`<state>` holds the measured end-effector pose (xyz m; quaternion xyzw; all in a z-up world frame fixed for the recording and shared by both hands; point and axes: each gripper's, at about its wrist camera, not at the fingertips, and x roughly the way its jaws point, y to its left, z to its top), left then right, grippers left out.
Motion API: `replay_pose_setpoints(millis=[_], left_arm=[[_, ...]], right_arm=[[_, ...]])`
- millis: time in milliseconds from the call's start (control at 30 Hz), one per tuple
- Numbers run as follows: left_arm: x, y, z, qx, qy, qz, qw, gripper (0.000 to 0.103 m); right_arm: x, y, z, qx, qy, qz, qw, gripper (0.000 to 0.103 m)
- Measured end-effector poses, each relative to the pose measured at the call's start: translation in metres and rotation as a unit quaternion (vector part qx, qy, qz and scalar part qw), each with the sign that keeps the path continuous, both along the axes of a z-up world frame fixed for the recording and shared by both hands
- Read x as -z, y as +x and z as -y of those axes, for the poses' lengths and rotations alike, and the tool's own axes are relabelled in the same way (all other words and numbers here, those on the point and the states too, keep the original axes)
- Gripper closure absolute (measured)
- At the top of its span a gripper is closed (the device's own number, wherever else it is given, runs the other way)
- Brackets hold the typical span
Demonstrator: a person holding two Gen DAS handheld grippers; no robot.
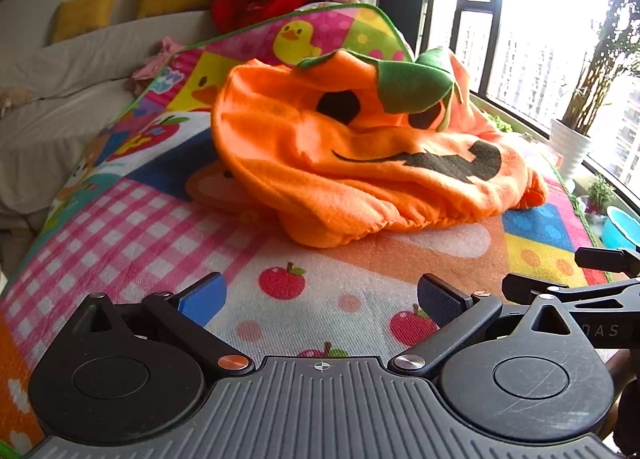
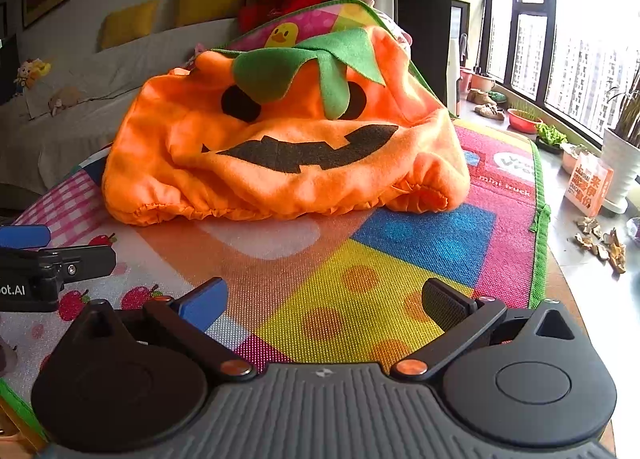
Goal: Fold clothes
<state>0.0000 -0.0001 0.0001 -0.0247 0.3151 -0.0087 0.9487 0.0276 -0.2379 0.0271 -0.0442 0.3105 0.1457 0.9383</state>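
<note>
An orange pumpkin costume [image 1: 360,163] with green felt leaves and a black face lies crumpled on the colourful play mat [image 1: 168,235]. It also shows in the right wrist view [image 2: 280,147]. My left gripper [image 1: 320,295] is open and empty, low over the mat, a short way in front of the costume's elastic hem. My right gripper [image 2: 324,299] is open and empty, also in front of the hem, to the right of the left one. The right gripper shows at the right edge of the left view [image 1: 608,259].
The mat [image 2: 400,259] covers a table whose right edge [image 2: 540,219] drops to a floor with plant pots [image 2: 624,163], a book and scraps. A sofa [image 1: 60,91] with yellow cushions and a red toy stands behind. Windows are at the right.
</note>
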Motion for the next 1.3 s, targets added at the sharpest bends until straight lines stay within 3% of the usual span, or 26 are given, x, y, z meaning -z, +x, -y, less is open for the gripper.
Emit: replay_pose_setpoints(millis=[1300], left_arm=[[0.0025,-0.0007,0.001,-0.005,0.005,-0.009,0.9999,0.0]], right_arm=[[0.0008,0.0005,0.0097,0.011,0.011,-0.002,1.0,0.0]])
